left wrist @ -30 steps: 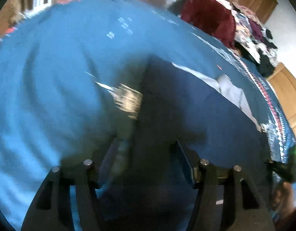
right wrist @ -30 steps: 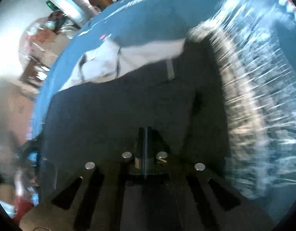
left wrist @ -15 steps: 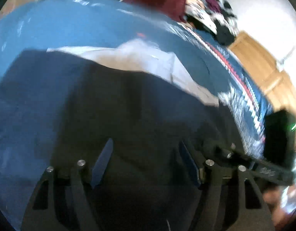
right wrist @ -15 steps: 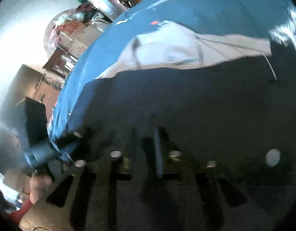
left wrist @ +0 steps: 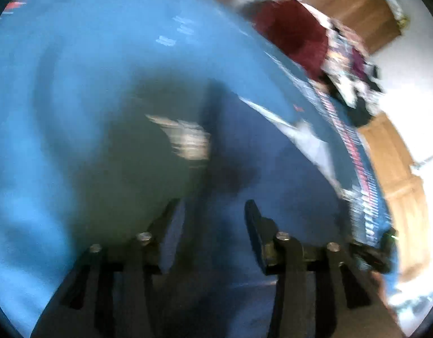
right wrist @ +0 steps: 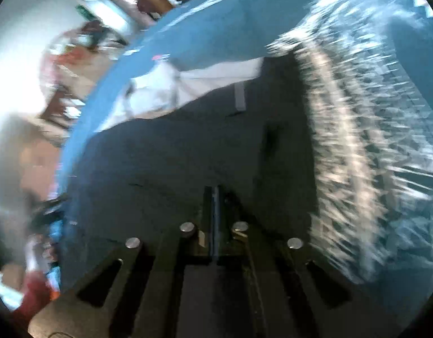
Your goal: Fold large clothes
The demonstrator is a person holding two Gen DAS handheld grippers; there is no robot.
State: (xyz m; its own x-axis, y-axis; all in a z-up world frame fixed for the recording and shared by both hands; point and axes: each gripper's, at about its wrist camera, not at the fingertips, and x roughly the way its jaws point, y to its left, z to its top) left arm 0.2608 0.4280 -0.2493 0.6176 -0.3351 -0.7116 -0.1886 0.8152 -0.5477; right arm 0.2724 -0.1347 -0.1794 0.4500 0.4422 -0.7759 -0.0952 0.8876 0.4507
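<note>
A large dark navy garment lies spread on a blue bedspread, with a white inner part showing at its far edge. My left gripper hangs open just above the garment's left edge, and dark cloth runs under the gap. In the right wrist view the same garment fills the middle, its white part beyond. My right gripper is shut, fingers pressed together at the dark cloth, seemingly pinching it. Both views are blurred by motion.
A pale patterned band runs along the garment's right side. A maroon cloth and a heap of mixed clothes sit at the bed's far corner. Wooden furniture stands past the right bed edge. A person's hand shows at left.
My right gripper's jaws, slightly apart half a second ago, are pressed together. The left wrist view has swung left from over the garment's middle to its left edge; its jaws stay open.
</note>
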